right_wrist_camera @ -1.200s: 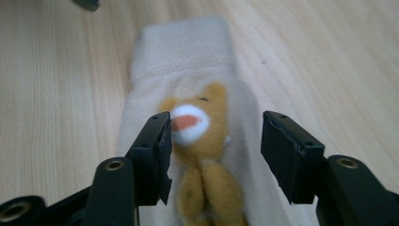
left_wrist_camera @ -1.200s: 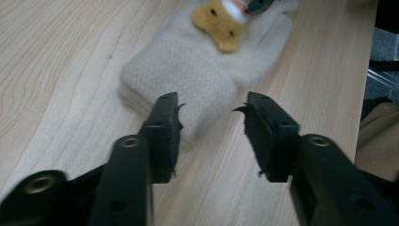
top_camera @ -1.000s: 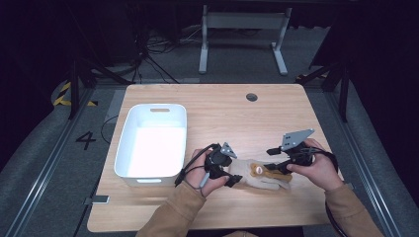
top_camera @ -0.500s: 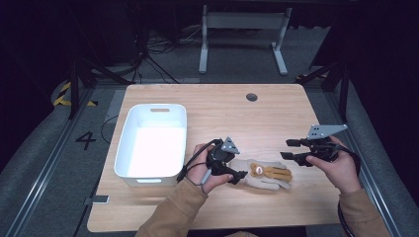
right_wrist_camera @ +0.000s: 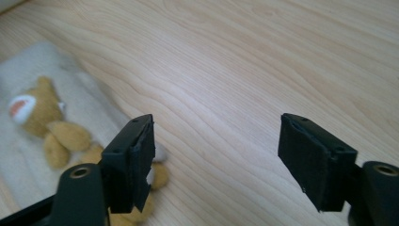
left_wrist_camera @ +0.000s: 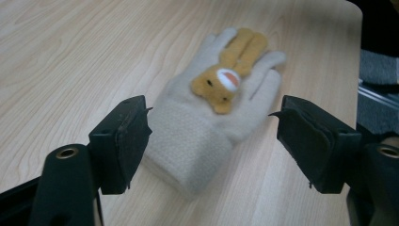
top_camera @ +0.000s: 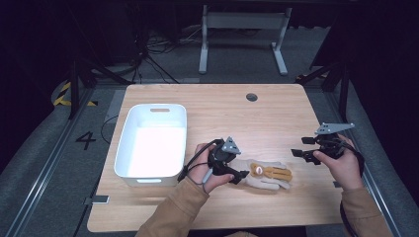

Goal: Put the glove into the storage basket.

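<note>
left claw [top_camera: 240,176] open with the cuff of the cream glove [top_camera: 267,174] between its jaws, untouched, glove flat on the counter [top_camera: 276,113] near its front edge, right claw [top_camera: 302,153] just opened wide over bare wood, white bin [top_camera: 152,139] at left

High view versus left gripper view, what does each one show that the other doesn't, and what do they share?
High view alone: the white bin, the right gripper held off to the glove's right with open jaws, both forearms, and the floor around the table. Left gripper view alone: close detail, with the left gripper standing open astride the glove's cuff and a stitched brown bear on the glove. Shared: the glove lying flat on the wooden table.
</note>
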### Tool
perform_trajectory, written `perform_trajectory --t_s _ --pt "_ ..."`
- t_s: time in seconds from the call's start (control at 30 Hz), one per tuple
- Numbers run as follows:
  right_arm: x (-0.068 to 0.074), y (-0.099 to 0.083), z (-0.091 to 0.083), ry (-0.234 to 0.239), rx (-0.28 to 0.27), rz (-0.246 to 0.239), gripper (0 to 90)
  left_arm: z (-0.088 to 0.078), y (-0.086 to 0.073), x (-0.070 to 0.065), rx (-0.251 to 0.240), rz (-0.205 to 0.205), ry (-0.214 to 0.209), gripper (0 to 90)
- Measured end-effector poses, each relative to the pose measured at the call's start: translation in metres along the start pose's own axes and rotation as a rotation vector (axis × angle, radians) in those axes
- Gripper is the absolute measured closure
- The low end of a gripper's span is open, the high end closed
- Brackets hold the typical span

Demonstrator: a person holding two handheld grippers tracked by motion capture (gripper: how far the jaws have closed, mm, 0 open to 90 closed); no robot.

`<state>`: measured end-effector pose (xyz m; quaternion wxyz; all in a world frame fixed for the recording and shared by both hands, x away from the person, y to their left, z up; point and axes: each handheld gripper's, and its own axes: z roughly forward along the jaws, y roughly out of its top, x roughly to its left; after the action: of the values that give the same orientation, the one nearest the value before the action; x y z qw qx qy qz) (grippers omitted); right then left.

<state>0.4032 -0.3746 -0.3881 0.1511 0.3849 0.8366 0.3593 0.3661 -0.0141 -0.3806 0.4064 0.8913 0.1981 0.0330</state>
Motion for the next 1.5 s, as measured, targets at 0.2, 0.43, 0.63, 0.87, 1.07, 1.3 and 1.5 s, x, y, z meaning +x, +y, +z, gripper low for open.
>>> perform_trajectory --t_s 0.2,0.43,0.63,0.87,1.07,1.3,1.5 --pt "-0.009 -0.007 0.002 0.004 0.054 0.028 22.8 0.001 0.005 0.0 0.013 0.006 -0.007 24.6" --pt "-0.005 -0.006 0.005 0.034 0.081 -0.06 44.9 0.011 0.009 0.009 0.021 0.017 0.005 38.9" --pt "-0.004 -0.006 0.005 0.059 0.126 -0.075 42.1 0.025 0.014 -0.001 0.041 0.076 -0.048 34.3" --pt "-0.006 -0.006 0.001 0.064 0.101 -0.062 36.7 0.045 0.015 -0.006 0.065 0.12 -0.077 20.8" --pt "-0.008 -0.007 0.001 0.072 0.09 -0.051 34.6 0.053 0.014 -0.001 0.093 0.106 -0.075 20.8" --pt "-0.005 -0.01 -0.002 0.071 0.087 -0.041 32.9 0.057 0.012 0.006 0.13 0.145 -0.069 20.9" --pt "-0.005 -0.021 -0.013 0.057 0.082 -0.024 31.9 0.059 0.012 0.011 0.132 0.188 -0.104 21.0"
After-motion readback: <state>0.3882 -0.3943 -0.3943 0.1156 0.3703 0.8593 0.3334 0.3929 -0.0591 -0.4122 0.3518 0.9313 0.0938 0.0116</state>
